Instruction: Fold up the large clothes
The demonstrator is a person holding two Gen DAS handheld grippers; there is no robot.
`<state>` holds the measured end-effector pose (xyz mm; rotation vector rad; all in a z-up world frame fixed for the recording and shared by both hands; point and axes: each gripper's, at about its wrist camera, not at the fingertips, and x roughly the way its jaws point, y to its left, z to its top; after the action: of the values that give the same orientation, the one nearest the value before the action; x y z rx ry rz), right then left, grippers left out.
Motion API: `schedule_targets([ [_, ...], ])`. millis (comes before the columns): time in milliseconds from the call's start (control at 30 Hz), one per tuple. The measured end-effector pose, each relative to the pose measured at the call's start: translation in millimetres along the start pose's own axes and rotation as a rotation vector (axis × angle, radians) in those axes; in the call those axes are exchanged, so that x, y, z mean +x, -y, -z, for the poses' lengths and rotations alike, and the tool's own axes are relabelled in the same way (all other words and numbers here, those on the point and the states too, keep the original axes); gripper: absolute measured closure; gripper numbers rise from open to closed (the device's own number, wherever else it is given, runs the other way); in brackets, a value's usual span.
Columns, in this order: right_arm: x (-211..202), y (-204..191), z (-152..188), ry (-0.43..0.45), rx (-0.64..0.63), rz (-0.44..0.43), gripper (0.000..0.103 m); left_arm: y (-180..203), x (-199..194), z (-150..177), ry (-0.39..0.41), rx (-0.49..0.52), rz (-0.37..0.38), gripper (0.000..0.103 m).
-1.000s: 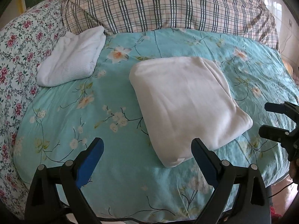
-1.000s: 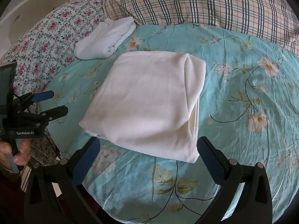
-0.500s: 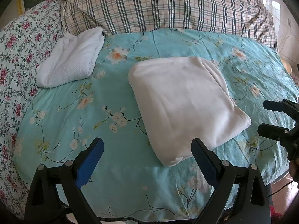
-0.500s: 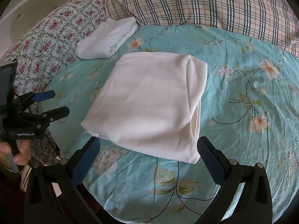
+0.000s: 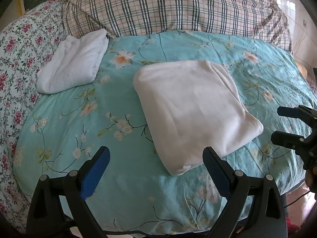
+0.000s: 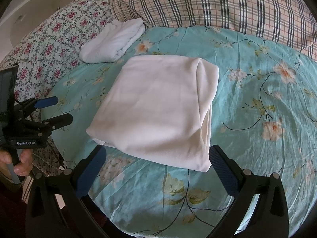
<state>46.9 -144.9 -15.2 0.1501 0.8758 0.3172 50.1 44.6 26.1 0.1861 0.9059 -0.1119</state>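
Observation:
A large cream garment (image 5: 194, 111) lies folded into a thick square on the turquoise floral bed cover (image 5: 79, 123); it also shows in the right wrist view (image 6: 158, 111). My left gripper (image 5: 156, 158) is open and empty, held back above the bed's near edge, just short of the garment's near corner. My right gripper (image 6: 156, 156) is open and empty, close to the garment's near edge. Each gripper shows in the other's view, the right one (image 5: 283, 125) and the left one (image 6: 57, 111).
A folded white towel-like cloth (image 5: 75, 63) lies at the back left, also in the right wrist view (image 6: 115, 43). Plaid pillows (image 5: 178, 8) line the head of the bed. A pink-flowered quilt (image 5: 17, 59) runs along the left side.
Both grippers have drawn back slightly from the folded garment and stay open. The garment has not moved.

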Motion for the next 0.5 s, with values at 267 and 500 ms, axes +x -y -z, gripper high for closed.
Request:
schedule_targets([
  [267, -5.4, -1.4, 1.2, 0.005, -0.011, -0.001, 0.000, 0.5, -3.6, 2.8, 0.003, 0.007, -0.005, 0.008],
  [500, -7.5, -2.0, -0.7, 0.006, -0.016, -0.002, 0.000, -0.8, -4.6, 3.4, 0.004, 0.005, -0.005, 0.008],
])
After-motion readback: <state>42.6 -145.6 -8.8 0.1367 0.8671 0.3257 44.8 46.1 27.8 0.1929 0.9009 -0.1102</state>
